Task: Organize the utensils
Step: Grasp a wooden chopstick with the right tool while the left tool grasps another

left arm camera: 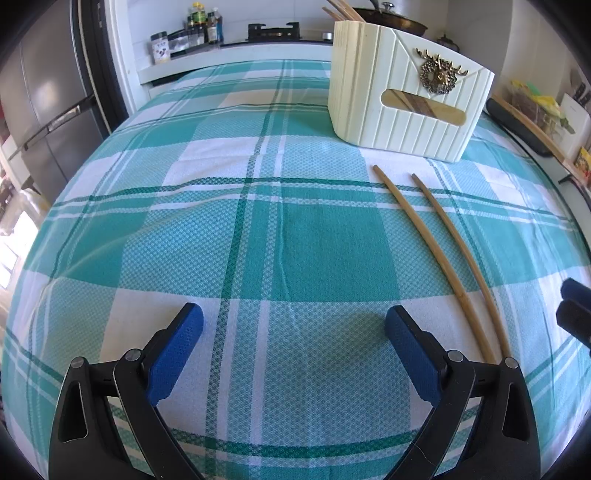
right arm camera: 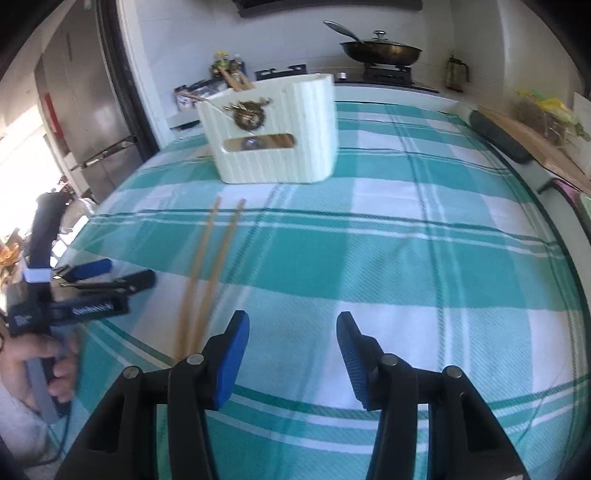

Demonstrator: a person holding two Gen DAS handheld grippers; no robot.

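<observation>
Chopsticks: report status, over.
Left gripper open, right gripper open, both empty. Two chopsticks flat on cloth, short of holder. Nothing between.

A home kitchen: a wok (right arm camera: 380, 51) sits on the gas stove (right arm camera: 388, 74), with sauce bottles (left arm camera: 203, 26) and a steel fridge (left arm camera: 48, 110) beyond the surface's far edge.

Matt woven cloth (left arm camera: 229, 236), two smooth wooden chopsticks (left arm camera: 439, 254), ribbed glossy plastic holder (left arm camera: 373, 99) with metallic ornament (left arm camera: 439, 74).

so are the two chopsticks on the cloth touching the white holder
Apart. The left wrist view shows bare checked cloth between the far tips of the chopsticks and the base of the white holder.
</observation>
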